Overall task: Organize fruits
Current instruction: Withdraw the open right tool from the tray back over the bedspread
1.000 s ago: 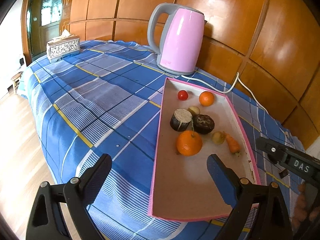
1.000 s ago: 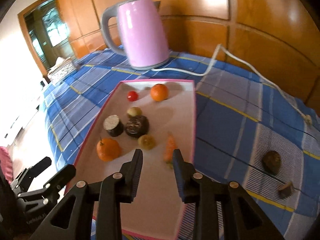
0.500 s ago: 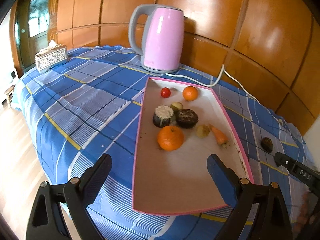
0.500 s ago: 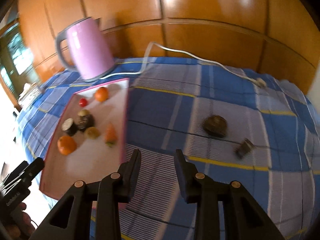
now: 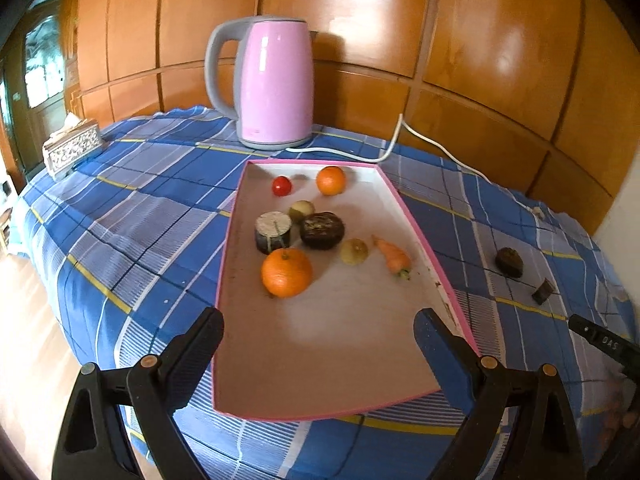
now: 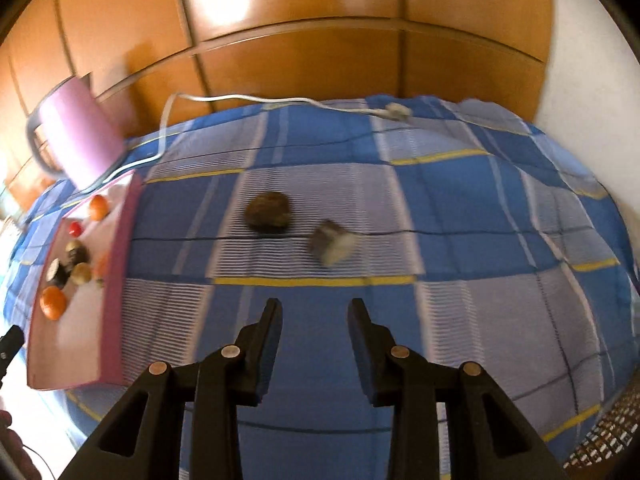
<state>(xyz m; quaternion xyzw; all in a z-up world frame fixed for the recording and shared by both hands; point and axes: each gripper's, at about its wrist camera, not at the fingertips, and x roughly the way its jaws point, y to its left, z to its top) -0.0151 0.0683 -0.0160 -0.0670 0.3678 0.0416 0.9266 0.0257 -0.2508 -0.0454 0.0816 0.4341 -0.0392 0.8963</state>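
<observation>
The right gripper (image 6: pixel 314 322) has swung away from the pink tray (image 5: pixel 416 236) and now hangs over the blue checked cloth (image 6: pixel 460 184), its fingers narrowly parted around nothing, facing the dark round fruit (image 6: pixel 267 209) and small cut piece (image 6: pixel 332 242) lying there. The left gripper (image 5: pixel 318 334) hovers at the tray's near end, spread wide, the big orange (image 5: pixel 286 272) ahead of it.

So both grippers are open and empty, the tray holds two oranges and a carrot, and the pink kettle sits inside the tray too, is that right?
Not quite. The pink kettle stands on the blue checked cloth beyond the far end of the tray, not inside it, as the left wrist view shows. The rest holds: the left gripper and right gripper are open and empty, and the tray holds two oranges and a carrot.
</observation>
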